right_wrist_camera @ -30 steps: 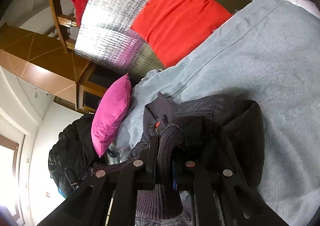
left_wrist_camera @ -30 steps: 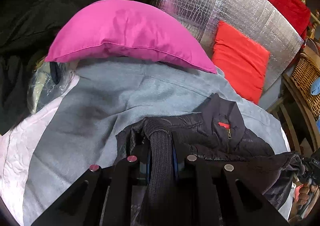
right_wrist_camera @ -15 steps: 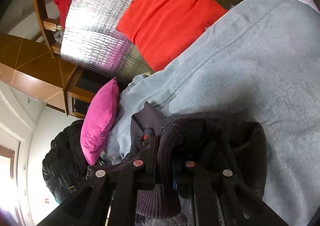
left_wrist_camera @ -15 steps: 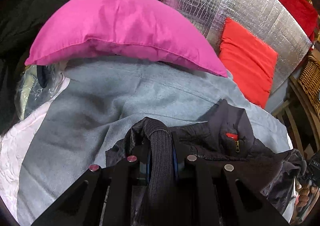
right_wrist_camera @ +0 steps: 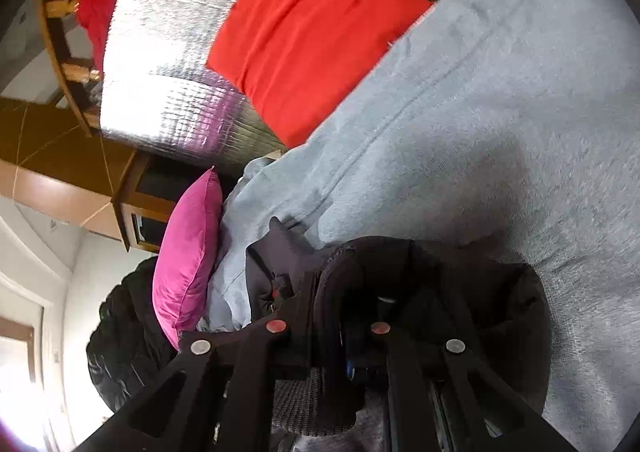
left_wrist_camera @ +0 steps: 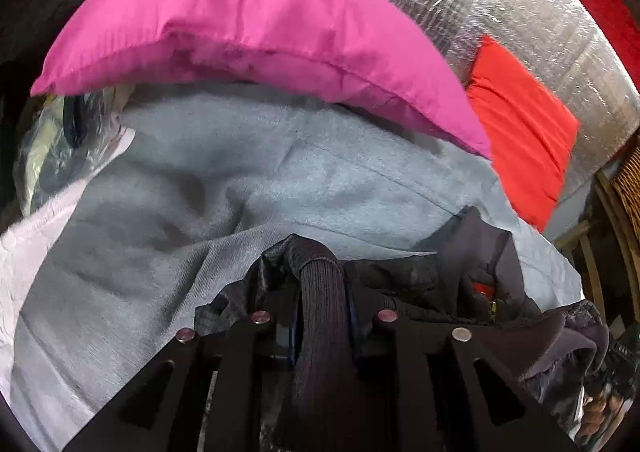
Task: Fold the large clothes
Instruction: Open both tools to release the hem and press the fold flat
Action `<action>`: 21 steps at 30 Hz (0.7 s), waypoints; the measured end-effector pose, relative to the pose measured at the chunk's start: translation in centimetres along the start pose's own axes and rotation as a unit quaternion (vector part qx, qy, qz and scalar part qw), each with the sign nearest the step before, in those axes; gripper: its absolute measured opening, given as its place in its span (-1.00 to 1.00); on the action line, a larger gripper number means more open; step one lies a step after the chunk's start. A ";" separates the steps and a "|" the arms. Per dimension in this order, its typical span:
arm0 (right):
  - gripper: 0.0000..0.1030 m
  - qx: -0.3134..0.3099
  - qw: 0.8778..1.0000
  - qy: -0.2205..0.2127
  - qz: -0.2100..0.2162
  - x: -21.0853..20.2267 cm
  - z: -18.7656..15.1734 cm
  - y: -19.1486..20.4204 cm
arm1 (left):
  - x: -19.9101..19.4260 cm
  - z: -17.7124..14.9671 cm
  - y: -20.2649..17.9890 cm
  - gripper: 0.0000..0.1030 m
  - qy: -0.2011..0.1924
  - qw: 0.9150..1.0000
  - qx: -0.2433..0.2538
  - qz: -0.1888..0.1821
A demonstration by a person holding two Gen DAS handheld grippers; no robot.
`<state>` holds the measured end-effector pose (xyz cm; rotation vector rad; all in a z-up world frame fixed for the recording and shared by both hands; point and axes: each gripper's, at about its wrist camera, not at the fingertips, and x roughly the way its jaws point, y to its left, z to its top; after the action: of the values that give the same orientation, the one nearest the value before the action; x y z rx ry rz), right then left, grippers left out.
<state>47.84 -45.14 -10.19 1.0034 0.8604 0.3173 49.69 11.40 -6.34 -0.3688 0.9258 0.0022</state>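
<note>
A black quilted jacket (left_wrist_camera: 420,284) with a red tag near its zip lies bunched on a grey blanket (left_wrist_camera: 180,211). My left gripper (left_wrist_camera: 322,316) is shut on the jacket's ribbed knit hem (left_wrist_camera: 320,292), which rises between the fingers. In the right wrist view the jacket (right_wrist_camera: 500,292) is heaped on the blanket (right_wrist_camera: 500,131). My right gripper (right_wrist_camera: 328,320) is shut on another ribbed part of the hem (right_wrist_camera: 332,292). Both grippers sit low over the blanket; the fingertips are hidden by cloth.
A pink pillow (left_wrist_camera: 240,19) lies close ahead of the left gripper, with a red cushion (left_wrist_camera: 524,131) against a silver foil panel (left_wrist_camera: 520,11). Dark clothing is piled at the left (right_wrist_camera: 120,332). A clear plastic bag (left_wrist_camera: 52,139) and white quilt (left_wrist_camera: 24,244) lie left.
Both grippers have moved forward along the blanket with the jacket's hem. The pink pillow and the red cushion now loom larger and closer.
</note>
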 end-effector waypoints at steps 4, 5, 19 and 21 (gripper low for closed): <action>-0.70 0.046 0.999 0.003 0.021 0.4 0.2 -1.4 | 0.3 0.4 0.6 -0.26 0.007 1.000 -0.026 -0.005; -0.69 0.048 0.999 0.002 0.023 0.4 0.2 -1.4 | 0.0 0.5 0.8 -0.02 -0.003 0.999 -0.032 0.001; 0.64 0.007 0.996 -0.083 0.021 -3.8 0.2 1.2 | -3.8 0.2 4.4 0.35 -0.063 0.996 -0.056 0.029; 0.64 -0.022 0.995 -0.092 0.004 -5.7 -0.6 1.6 | -5.5 -0.8 5.6 0.35 -0.073 0.995 -0.055 0.027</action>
<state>43.97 -47.28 -6.25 0.9787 0.6802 0.2446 44.86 17.30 -4.22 -0.4410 0.7919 0.1284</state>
